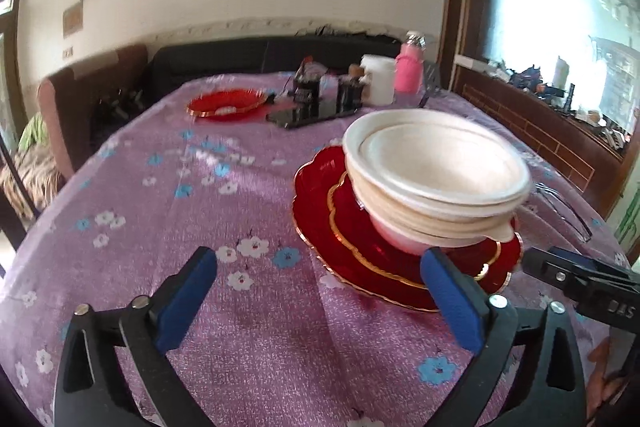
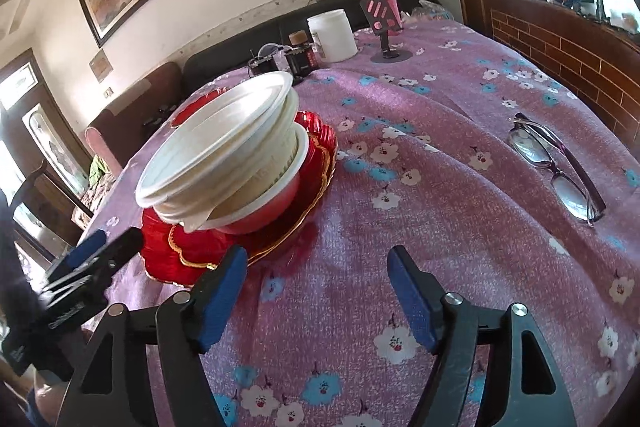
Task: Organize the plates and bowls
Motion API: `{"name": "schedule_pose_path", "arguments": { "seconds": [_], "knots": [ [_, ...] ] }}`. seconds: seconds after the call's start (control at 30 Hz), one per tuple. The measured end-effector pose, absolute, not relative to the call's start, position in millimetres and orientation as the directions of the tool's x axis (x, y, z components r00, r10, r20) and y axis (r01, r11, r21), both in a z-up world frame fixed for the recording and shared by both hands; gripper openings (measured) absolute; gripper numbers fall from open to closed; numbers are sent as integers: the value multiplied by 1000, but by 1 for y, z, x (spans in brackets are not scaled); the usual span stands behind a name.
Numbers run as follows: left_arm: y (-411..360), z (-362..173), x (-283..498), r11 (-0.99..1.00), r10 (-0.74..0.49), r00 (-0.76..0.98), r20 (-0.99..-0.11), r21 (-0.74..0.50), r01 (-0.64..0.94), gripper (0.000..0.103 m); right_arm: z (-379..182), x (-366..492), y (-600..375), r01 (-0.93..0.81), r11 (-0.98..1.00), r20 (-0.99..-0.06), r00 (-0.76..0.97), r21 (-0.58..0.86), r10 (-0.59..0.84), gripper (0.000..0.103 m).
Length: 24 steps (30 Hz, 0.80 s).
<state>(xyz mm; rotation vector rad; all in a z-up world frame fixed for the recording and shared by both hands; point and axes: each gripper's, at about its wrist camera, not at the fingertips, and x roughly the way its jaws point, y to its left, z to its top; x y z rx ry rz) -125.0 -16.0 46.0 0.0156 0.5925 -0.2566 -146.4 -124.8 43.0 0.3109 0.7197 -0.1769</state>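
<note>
Left wrist view: stack of white bowls (image 1: pixel 436 183) nested crookedly on red scalloped plates (image 1: pixel 320 215) with gilt rims, all resting on the purple floral tablecloth (image 1: pixel 200 187). The bowls look thin and light, probably disposable, so they should flex under a pinch and slide on one another; the upper ones lean toward the near side. The plates appear glossy and rigid, likely glass or hard plastic, hence slippery and perhaps breakable, though blur leaves the material uncertain. The best purchase is judged to be the protruding plate rim, or a bowl wall just below its lip.

The left gripper (image 1: pixel 320 287) stands wide apart and empty, its right pad just beside the near plate edge, the stack ahead and to the right. Right wrist view: the right gripper (image 2: pixel 316 283) is also spread and holds nothing; the stack lies ahead to its left, the left pad near the plate rim. A second red plate (image 1: pixel 226 103) sits well apart at the far side; spectacles (image 2: pixel 560 167) lie to the right.
</note>
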Motion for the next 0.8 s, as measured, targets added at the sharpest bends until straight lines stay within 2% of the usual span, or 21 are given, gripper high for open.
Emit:
{"name": "schedule_pose_path", "arguments": {
  "seconds": [0.1,0.27,0.37,0.5,0.6,0.8],
  "knots": [
    [-18,49,-133,965,-237,818,-524,-29,261,103,45,-148,-120,258,947,-642,763,191,-79,78],
    [-20,51,-137,968,-209,828,-521,11,251,103,50,-147,-112,247,958,-588,800,146,-116,85],
    [-22,51,-138,972,-171,835,-523,48,230,103,50,-145,-110,230,962,-573,813,148,-106,85],
    [-22,51,-140,974,-165,838,-519,47,221,103,49,-143,-110,227,963,-576,811,147,-103,86],
    [-26,50,-138,981,-84,845,-528,107,165,103,48,-143,-112,219,963,-574,814,158,-91,86],
    [-29,48,-136,974,-88,831,-550,126,187,103,46,-141,-118,226,957,-581,810,179,-83,86]
  ]
}}
